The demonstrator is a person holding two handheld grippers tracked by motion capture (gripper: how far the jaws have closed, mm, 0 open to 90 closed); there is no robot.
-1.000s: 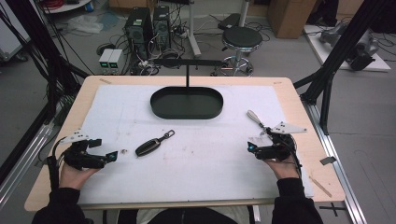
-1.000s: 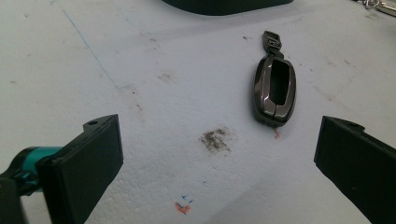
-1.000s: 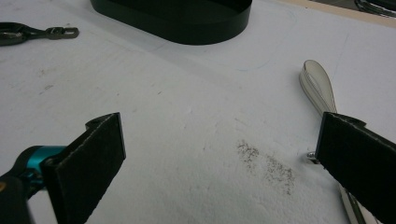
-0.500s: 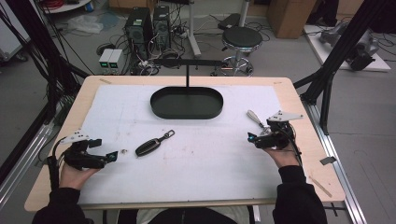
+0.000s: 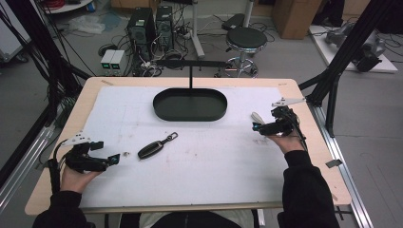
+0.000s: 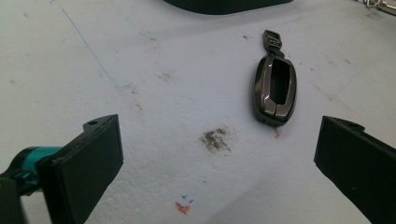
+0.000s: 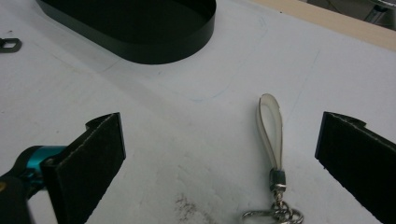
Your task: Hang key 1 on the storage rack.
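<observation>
The left gripper point(image 5: 115, 159) rests low over the white worktop point(image 5: 204, 156), jaws apart, empty. The dark glossy car key fob point(image 6: 275, 88) lies ahead of it, toward its right jaw, untouched. The right gripper point(image 5: 256, 127) is likewise spread wide; the cream looped strap with metal clasp point(image 7: 272, 133) lies between its jaws, nearer the right one. The black oval tray point(image 7: 140, 44) sits ahead-left.

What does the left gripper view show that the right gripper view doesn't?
The left gripper view has the dark car key fob lying flat on the white mat, ahead of the open left tongs and toward their right jaw, with a grey smudge between the jaws. The right gripper view instead has a pale strap loop on a metal clasp, lying between the jaws of the open right tongs. Both views share the white mat and an edge of the black oval tray, and in both nothing is gripped.
</observation>
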